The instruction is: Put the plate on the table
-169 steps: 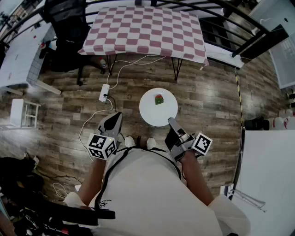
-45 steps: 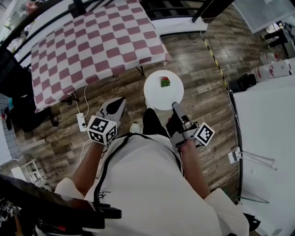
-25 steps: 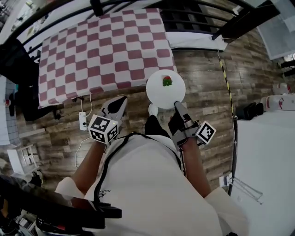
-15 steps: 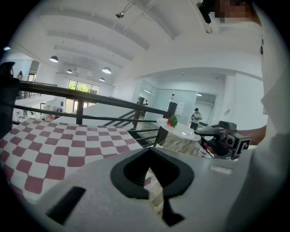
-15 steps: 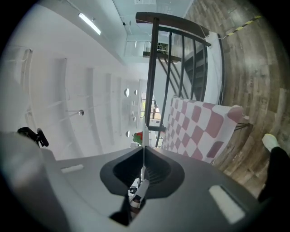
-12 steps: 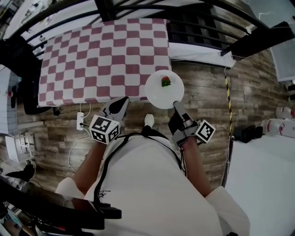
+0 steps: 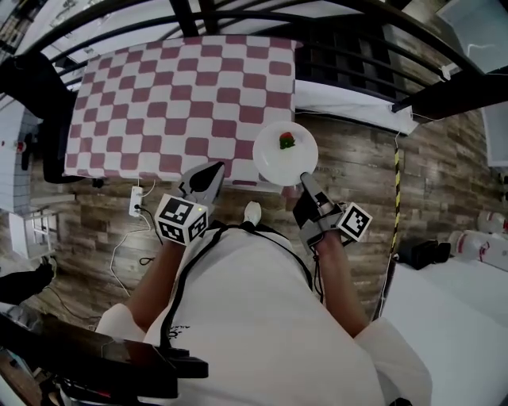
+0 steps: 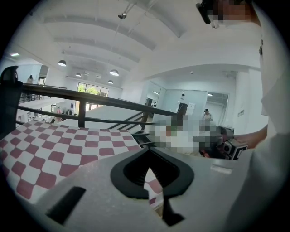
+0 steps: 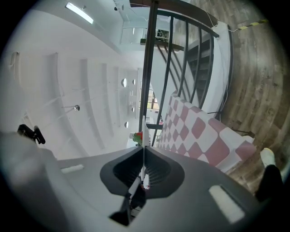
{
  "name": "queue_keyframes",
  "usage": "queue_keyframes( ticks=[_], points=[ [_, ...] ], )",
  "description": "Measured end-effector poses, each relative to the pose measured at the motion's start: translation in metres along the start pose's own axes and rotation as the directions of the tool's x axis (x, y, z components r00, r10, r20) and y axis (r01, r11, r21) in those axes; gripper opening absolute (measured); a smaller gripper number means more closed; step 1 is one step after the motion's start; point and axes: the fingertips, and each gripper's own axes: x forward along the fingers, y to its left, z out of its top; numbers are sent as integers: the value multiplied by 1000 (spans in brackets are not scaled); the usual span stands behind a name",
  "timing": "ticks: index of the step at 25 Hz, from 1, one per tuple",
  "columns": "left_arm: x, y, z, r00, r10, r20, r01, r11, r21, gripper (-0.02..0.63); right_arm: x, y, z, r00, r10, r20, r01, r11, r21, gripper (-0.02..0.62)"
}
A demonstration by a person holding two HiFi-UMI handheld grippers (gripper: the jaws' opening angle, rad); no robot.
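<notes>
Person (image 7: 238, 317): is standing at the bottom of the head view, both forearms reaching forward.
Left gripper (image 7: 208, 176): is hovering at the table's near edge, beside the plate but apart from it. In the left gripper view its jaws are meeting at the tips with nothing between them.
Right gripper (image 7: 304, 178): is pinching the near rim of the plate. In the right gripper view the thin white rim is sitting clamped between the nearly closed jaws.
Plate (image 7: 274, 162): is hanging in the air over the table's near right corner, partly above the cloth and partly above the wooden floor (image 7: 357, 174).
Load: a small red and green thing (image 7: 286, 141), perhaps a strawberry, is resting loose on the plate's far half.
Table (image 7: 159, 103): is lying just beyond, covered in a red and white checked cloth, with a dark railing (image 7: 238, 12) behind it.
Step in hand: is carrying the plate over the tabletop before setting it down.
Doing it well: probably means keeping the plate level so the load is not rolling, bringing it fully over the cloth and away from the corner, then lowering it flat before the jaws are loosening.
Heading: the plate is round, so it has no long axis. Its face is pointing up and it is extending from the jaws away from the person.
</notes>
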Motion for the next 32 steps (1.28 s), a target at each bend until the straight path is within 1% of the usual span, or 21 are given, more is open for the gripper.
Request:
queue_keyframes(
  ticks=[8,19,26,32],
  points=[
    [14,2,3,999,51,3,-51,999,-19,8,13,-6,19,998,5,-55,-5,1000,8,17],
    [9,2,2,995,94,-16,-95,995,-28,8,19,-12,19,996,11,-87,-9,999,33,17],
    [15,7,5,996,83,-26,-84,996,-28,8,27,-18,21,996,4,-89,-1,999,35,17],
    [29,18,8,999,47,-25,-48,998,-43,8,41,-23,27,998,20,-65,-19,1000,13,17]
  ],
)
